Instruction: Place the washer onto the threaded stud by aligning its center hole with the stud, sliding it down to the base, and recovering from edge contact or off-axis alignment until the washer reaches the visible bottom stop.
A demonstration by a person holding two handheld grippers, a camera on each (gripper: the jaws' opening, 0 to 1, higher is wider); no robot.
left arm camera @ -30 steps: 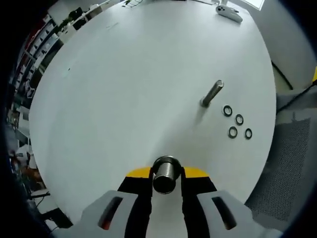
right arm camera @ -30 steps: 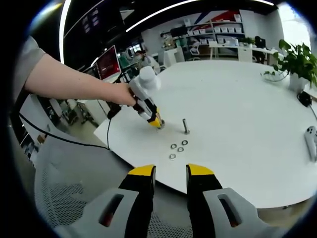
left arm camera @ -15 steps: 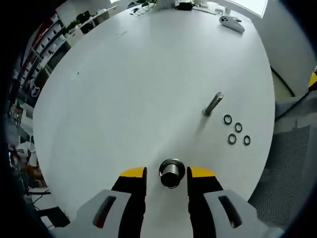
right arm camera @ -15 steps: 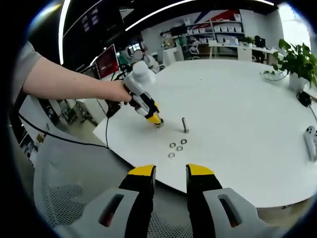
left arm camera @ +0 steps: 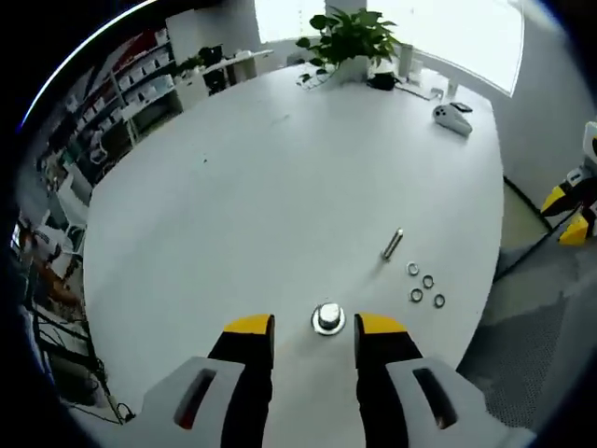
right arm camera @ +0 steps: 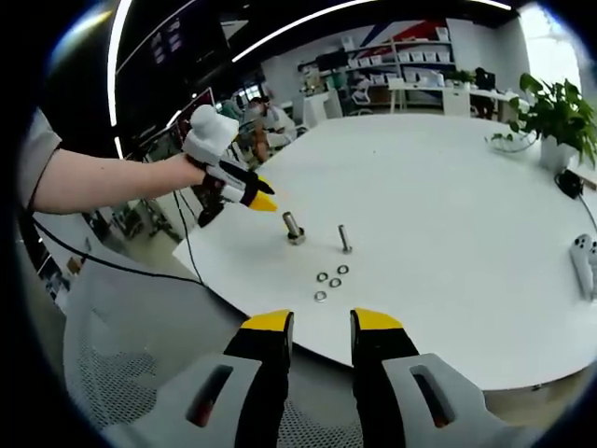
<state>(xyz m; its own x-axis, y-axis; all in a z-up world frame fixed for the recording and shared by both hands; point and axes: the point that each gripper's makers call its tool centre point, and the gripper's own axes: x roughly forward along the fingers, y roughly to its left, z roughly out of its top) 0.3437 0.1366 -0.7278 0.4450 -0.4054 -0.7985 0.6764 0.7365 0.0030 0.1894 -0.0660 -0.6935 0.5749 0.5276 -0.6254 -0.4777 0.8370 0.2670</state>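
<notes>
Both tongs open and empty. Right gripper view catches the left gripper lifted off the stud; washers sit beside it.

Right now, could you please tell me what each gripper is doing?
Left gripper: open, holding nothing; a stud stands on the table between its jaws.
Right gripper: open, holding nothing, off the table edge.

Big round white table in open office. Potted plant at far edge, bright window behind it. Shelves w/ boxes along back wall, desks in front. Long ceiling light strips. Monitor w/ red screen at left. Grey mesh chair near table edge.
</notes>
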